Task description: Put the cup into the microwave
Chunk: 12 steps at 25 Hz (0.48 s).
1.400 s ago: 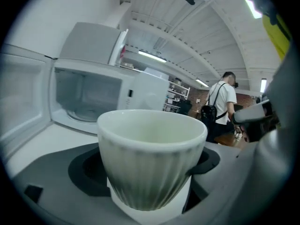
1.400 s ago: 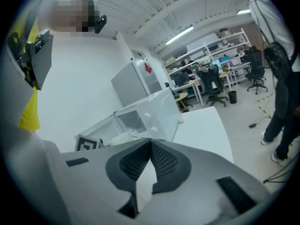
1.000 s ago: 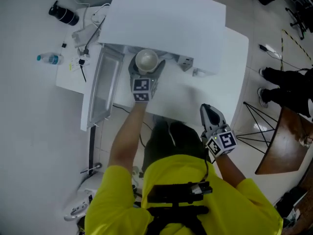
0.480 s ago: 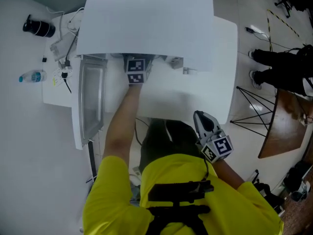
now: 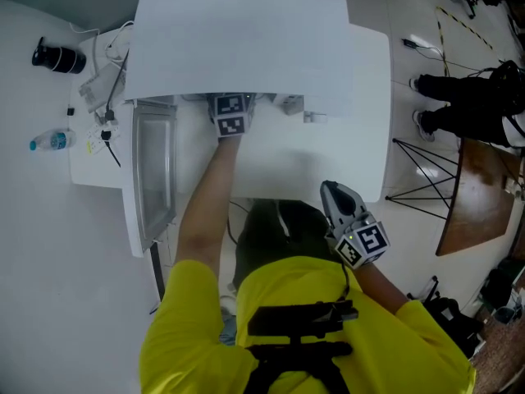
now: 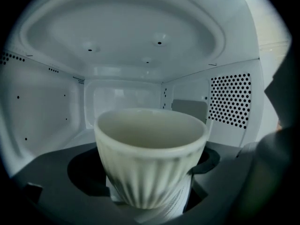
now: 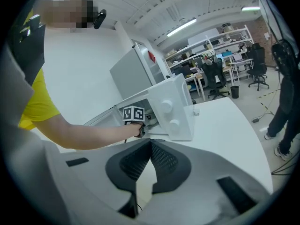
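Observation:
The pale ribbed cup (image 6: 150, 158) fills the left gripper view, held between the dark jaws of my left gripper (image 6: 151, 201), which is shut on it. Around the cup is the white microwave cavity (image 6: 122, 100), with a perforated wall (image 6: 229, 100) on the right. In the head view the microwave (image 5: 238, 39) stands with its door (image 5: 154, 171) swung open to the left. Only the left gripper's marker cube (image 5: 230, 115) shows at the opening; cup and jaws are hidden under the top. My right gripper (image 5: 335, 194) hangs shut and empty near the table's front edge.
The microwave sits on a white table (image 5: 353, 138). A water bottle (image 5: 51, 142), a black cylindrical object (image 5: 57, 57) and cables (image 5: 102, 97) lie at the left. A tripod (image 5: 418, 179), a wooden table (image 5: 476, 195) and a standing person (image 5: 467, 105) are at the right.
My left gripper has carried the cup from in front of the opening into the microwave cavity; the cup is no longer seen from the head. The right gripper has barely moved.

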{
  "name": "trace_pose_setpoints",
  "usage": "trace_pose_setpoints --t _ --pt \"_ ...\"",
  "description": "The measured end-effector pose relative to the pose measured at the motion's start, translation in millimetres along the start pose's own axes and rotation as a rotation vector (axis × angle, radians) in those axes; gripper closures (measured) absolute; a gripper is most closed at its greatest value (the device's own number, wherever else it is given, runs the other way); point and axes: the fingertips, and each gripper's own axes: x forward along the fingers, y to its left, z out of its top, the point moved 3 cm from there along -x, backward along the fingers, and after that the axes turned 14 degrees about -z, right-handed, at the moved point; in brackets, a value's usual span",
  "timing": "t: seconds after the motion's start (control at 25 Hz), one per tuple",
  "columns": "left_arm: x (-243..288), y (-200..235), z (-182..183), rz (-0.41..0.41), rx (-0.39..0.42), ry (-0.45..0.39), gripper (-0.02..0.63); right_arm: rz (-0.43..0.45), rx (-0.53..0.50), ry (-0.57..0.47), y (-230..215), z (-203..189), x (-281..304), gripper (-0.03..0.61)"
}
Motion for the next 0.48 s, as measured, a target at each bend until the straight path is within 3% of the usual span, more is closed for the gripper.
trace_pose_setpoints --t 0.24,0.4,0.48 --pt "-32 0 -3 0.015 -0.018 -0.042 0.101 -0.005 0.005 -0.018 13 6 1 0.574" --pt "-111 -26 -7 0.020 -0.073 -0.044 0.105 -0.020 -0.010 -0.069 20 31 -4 0.574" --pt "-167 -47 7 0.019 -0.081 -0.069 0.158 -0.012 -0.023 -0.104 29 51 -11 0.574"
